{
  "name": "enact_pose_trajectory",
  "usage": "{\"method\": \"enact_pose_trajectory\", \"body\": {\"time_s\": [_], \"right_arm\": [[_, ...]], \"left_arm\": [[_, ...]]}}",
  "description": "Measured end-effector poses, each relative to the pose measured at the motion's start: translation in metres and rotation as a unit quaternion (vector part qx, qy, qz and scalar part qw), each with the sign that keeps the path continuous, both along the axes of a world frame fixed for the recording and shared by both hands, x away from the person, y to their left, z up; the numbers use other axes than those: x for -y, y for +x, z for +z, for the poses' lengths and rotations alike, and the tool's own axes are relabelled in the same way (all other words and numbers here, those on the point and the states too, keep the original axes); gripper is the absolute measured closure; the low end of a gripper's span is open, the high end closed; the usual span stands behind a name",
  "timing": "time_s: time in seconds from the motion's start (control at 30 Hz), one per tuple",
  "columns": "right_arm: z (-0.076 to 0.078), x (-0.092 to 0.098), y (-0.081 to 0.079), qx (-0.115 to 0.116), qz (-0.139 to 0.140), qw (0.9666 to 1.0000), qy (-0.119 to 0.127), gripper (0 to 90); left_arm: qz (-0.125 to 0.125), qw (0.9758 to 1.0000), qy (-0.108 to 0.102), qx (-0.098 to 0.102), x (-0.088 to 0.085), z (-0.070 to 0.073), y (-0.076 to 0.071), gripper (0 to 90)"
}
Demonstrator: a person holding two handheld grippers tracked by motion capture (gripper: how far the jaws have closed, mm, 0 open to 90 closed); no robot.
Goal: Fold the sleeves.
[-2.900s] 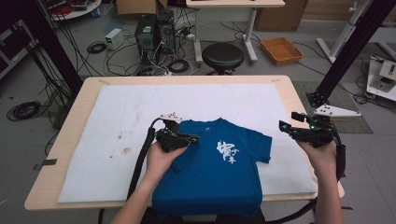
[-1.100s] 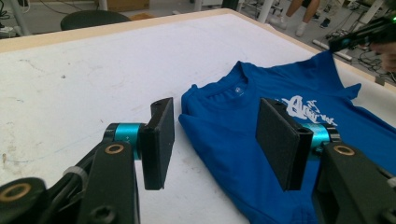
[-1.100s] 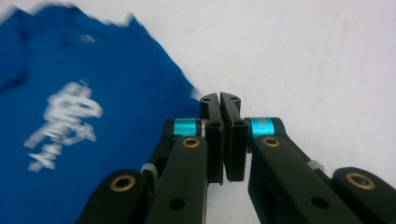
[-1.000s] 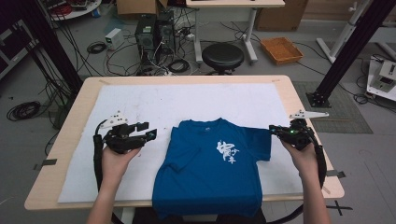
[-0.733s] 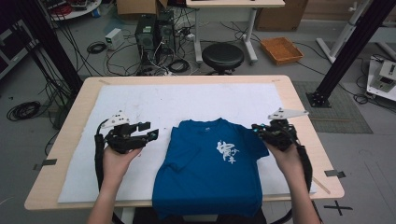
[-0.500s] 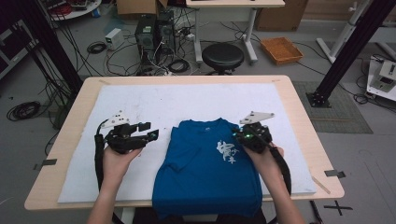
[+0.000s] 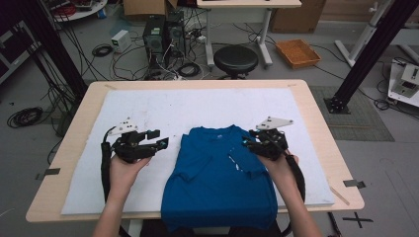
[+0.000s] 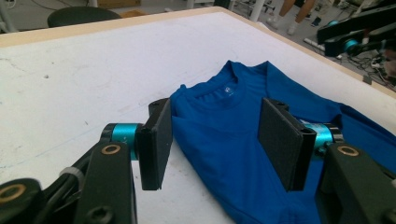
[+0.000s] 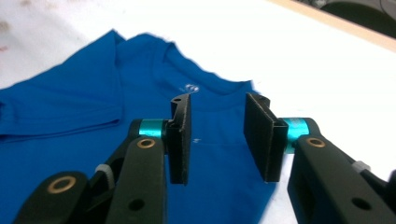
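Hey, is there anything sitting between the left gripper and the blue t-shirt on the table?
Nothing visible. The left gripper hovers open beside the blue t-shirt, with bare white mat between them.

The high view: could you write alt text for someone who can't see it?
A blue T-shirt lies on a white mat on a wooden table. A person's two hands each hold a black gripper: the left gripper beside the shirt, the right gripper over its folded-in sleeve, jaws apart.

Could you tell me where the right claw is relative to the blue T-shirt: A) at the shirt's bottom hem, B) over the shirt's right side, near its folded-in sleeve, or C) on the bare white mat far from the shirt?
B: the right claw hovers open over the right side of the blue T-shirt, beside the collar.
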State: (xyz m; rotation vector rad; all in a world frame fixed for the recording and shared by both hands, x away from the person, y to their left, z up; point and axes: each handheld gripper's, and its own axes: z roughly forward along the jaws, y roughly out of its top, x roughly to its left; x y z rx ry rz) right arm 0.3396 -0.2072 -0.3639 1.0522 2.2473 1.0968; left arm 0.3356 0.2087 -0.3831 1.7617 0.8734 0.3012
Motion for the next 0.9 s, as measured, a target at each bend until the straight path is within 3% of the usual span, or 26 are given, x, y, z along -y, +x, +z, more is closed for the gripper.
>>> {"method": "enact_pose_trajectory", "body": {"time_s": [0.07, 0.17, 0.37, 0.47, 0.63, 0.9], "right_arm": [[0.002, 0.014, 0.0, 0.005, -0.008, 0.9998, 0.019, 51.9], [0.001, 0.034, 0.001, 0.007, -0.017, 0.999, 0.04, 48.7], [-0.002, 0.064, 0.003, 0.01, -0.044, 0.997, 0.063, 47.3], [-0.007, 0.082, 0.005, 0.001, -0.062, 0.9952, 0.077, 46.4], [-0.009, 0.094, 0.008, -0.006, -0.068, 0.9932, 0.094, 40.9], [-0.008, 0.098, 0.012, -0.009, -0.07, 0.9922, 0.103, 35.0]], "left_arm": [[0.002, 1.0, 0.001, -0.002, 0.001, -0.001, 0.001, 44.6], [0.001, 0.9999, 0.007, -0.007, 0.005, -0.004, 0.004, 44.6], [0.009, 0.9996, 0.017, -0.02, 0.011, -0.012, 0.008, 44.6], [0.024, 0.9995, 0.016, -0.015, 0.009, -0.014, 0.008, 44.4], [0.028, 0.9994, 0.018, -0.009, 0.004, -0.014, 0.008, 44.4], [0.031, 0.9991, 0.027, -0.005, 0.001, -0.016, 0.004, 42.7]]}}
